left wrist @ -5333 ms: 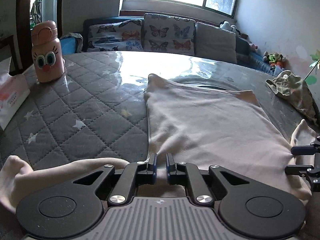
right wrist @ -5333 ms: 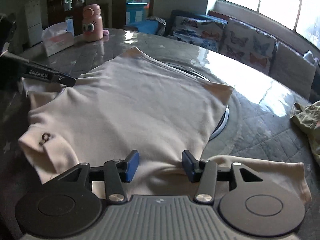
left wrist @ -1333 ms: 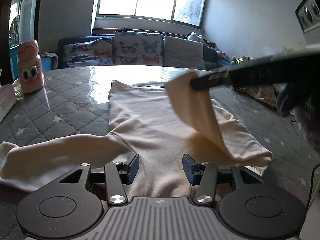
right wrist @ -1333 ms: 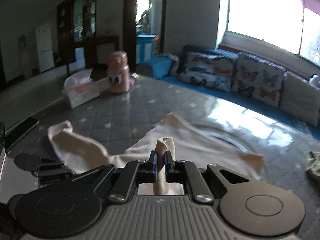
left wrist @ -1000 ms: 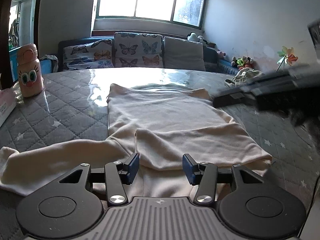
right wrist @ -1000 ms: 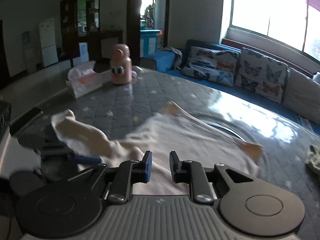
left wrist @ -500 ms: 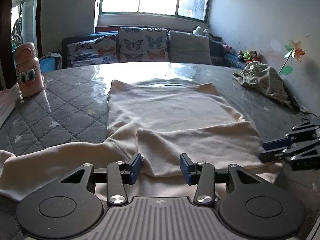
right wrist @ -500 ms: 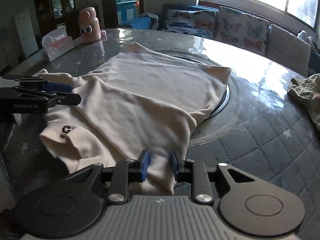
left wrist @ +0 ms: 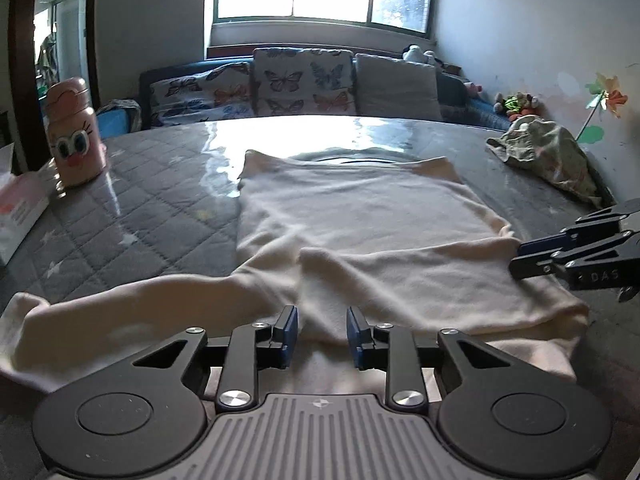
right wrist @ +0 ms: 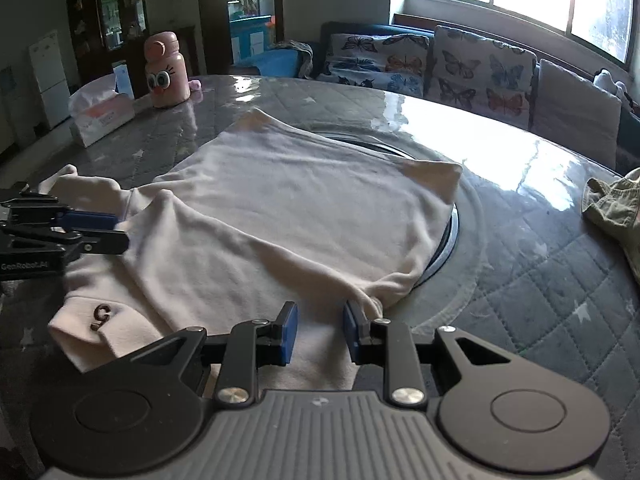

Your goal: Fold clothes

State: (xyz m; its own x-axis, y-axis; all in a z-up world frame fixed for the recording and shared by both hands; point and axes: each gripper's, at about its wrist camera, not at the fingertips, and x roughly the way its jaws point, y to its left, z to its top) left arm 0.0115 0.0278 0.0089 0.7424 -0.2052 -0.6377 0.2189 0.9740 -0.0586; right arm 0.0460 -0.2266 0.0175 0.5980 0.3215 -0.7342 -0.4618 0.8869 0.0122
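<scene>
A cream long-sleeved top [left wrist: 360, 216] lies flat on the grey quilted table [left wrist: 132, 216], also in the right wrist view [right wrist: 288, 200]. One sleeve [left wrist: 420, 280] is folded across its near part; the other sleeve [left wrist: 120, 312] stretches out to the left. My left gripper [left wrist: 322, 336] is open and empty, low over the top's near edge. My right gripper [right wrist: 316, 334] is open and empty at the top's right edge; it shows from the side in the left wrist view [left wrist: 520, 258]. The left gripper shows at the left of the right wrist view [right wrist: 116, 228].
A pink owl-faced bottle [left wrist: 74, 136] and a tissue box [left wrist: 18, 216] stand at the table's left. A crumpled olive garment [left wrist: 548, 156] lies at the far right. A sofa with butterfly cushions [left wrist: 304, 84] runs behind the table. A round turntable rim [right wrist: 452, 232] shows under the top.
The right gripper carried one sleeve across the top, let go of it and drew back to the right edge, jaws wider now. The left gripper released the cloth earlier and stays open.
</scene>
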